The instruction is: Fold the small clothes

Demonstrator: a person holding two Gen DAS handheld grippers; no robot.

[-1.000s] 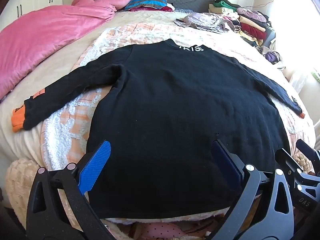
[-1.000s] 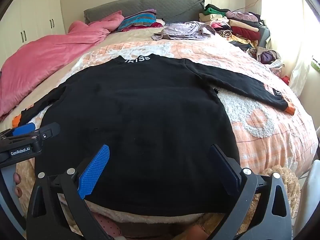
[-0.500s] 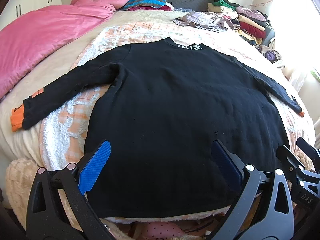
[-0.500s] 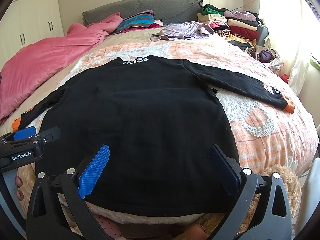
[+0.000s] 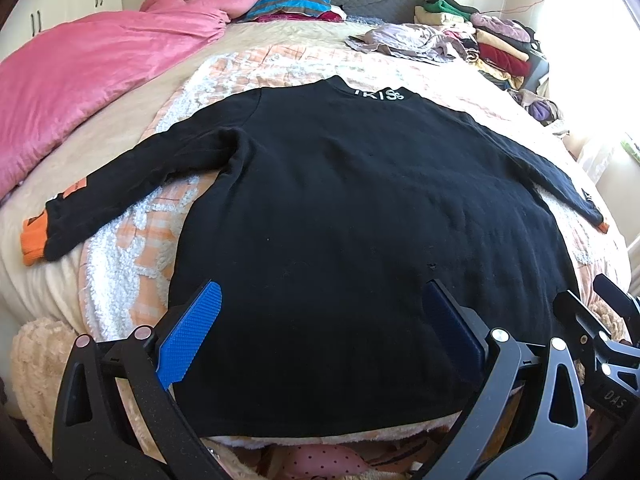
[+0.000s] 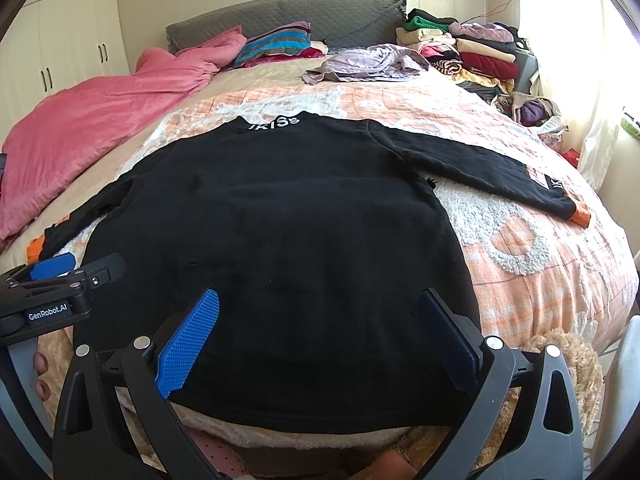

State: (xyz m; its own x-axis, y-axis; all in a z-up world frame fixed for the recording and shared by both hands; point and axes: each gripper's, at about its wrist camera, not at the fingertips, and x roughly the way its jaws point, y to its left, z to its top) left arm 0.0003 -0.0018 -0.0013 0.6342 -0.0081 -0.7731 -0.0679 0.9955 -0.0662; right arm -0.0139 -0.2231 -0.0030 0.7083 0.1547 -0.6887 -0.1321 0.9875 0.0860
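A black long-sleeved sweater [image 5: 340,216] [image 6: 280,232] with white collar lettering lies flat on the bed, both sleeves spread out, cuffs orange [image 5: 34,242] [image 6: 580,214]. My left gripper [image 5: 320,320] hangs open over the hem's left half with nothing between its blue pads. Over the hem's right half my right gripper [image 6: 320,320] also stands open and empty. Each gripper shows at the edge of the other's view: the right gripper [image 5: 612,344] and the left gripper [image 6: 60,284].
An orange-and-white fleecy blanket [image 6: 520,248] covers the bed under the sweater. A pink duvet [image 5: 80,72] lies along the left. A lilac garment [image 6: 360,64] and a stack of folded clothes [image 6: 472,52] sit at the far right. A striped pillow [image 5: 292,2] rests by the grey headboard.
Both grippers have drawn back and risen slightly, so the sweater sits a little lower in each view. The sweater has not moved.
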